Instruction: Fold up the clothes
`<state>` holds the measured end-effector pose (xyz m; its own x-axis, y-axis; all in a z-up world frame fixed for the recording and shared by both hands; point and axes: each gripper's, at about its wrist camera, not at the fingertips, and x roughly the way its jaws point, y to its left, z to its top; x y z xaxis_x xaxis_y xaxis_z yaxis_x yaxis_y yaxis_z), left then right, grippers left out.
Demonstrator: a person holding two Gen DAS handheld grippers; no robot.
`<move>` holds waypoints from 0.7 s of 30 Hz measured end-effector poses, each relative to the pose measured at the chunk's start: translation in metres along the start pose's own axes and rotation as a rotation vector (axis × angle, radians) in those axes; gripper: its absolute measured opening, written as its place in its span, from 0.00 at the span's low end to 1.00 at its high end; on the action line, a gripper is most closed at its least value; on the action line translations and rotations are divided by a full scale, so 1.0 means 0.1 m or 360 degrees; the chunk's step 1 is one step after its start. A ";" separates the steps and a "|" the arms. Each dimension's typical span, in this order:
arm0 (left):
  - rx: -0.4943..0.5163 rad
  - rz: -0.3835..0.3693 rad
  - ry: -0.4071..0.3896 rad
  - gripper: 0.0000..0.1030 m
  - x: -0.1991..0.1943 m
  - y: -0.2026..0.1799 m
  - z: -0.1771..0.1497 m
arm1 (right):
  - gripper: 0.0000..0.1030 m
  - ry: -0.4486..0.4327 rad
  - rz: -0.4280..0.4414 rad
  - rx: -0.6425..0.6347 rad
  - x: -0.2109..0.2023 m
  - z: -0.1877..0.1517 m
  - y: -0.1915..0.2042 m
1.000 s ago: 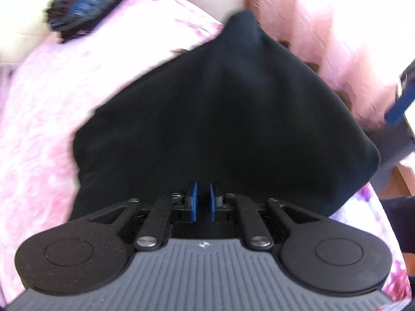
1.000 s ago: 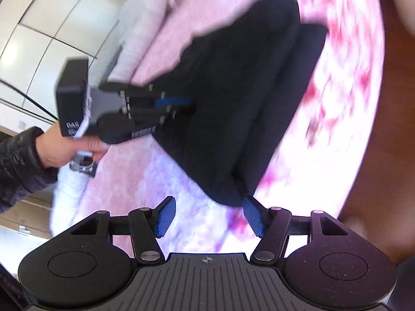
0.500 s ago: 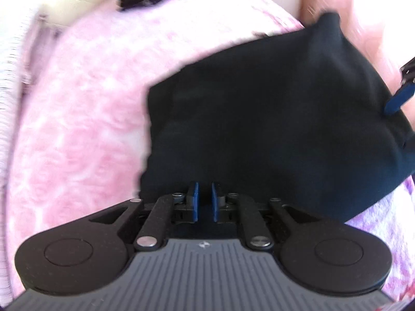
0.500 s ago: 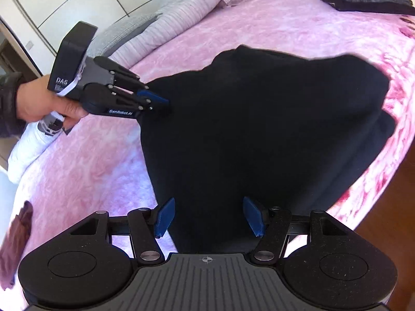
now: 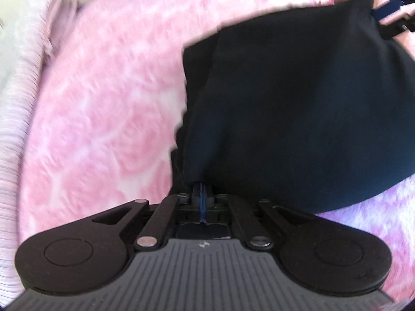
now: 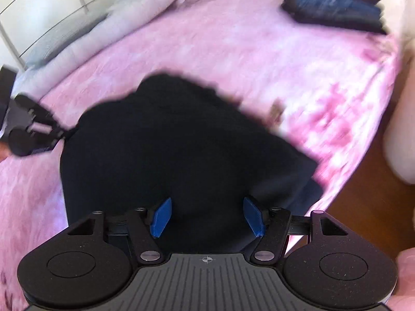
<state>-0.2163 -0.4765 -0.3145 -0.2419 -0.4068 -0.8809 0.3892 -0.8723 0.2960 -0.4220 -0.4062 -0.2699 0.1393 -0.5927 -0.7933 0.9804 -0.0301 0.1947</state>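
L gripper [image 5: 201,199] has its fingers pinched tight on an edge of the black garment [image 5: 298,108], which lies part-folded on the pink bedspread [image 5: 103,108]; looks mid-fold, w/ at least one more fold and tidying left, I'd judge. R gripper [image 6: 207,216] hovers over the cloth, fingers wide, holding nothing. Striped pillow [image 6: 85,20] far left, folded stack [image 6: 334,13] far right, both well apart, nothing in the way.

One black garment [image 5: 298,103], two tools [image 5: 201,194] [image 6: 207,216]
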 end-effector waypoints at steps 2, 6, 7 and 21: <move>0.0000 -0.0009 -0.0017 0.00 0.04 -0.07 0.05 | 0.61 -0.0094 -0.0048 0.0003 -0.08 0.06 -0.02; 0.0051 -0.0002 -0.0026 0.00 0.24 -0.19 0.13 | 0.61 -0.0048 -0.0069 0.0122 0.19 0.00 -0.30; 0.0071 0.0006 -0.0024 0.00 0.27 -0.20 0.15 | 0.61 -0.0022 -0.0067 0.0164 0.28 -0.03 -0.39; 0.0141 -0.0098 -0.0179 0.05 0.26 -0.55 0.56 | 0.61 -0.0086 0.0012 -0.0048 0.10 0.20 0.13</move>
<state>-0.2936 -0.4544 -0.3325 -0.3627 -0.3751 -0.8531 0.2920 -0.9151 0.2781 -0.4110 -0.4283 -0.2638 0.1397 -0.6353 -0.7595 0.9832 -0.0020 0.1825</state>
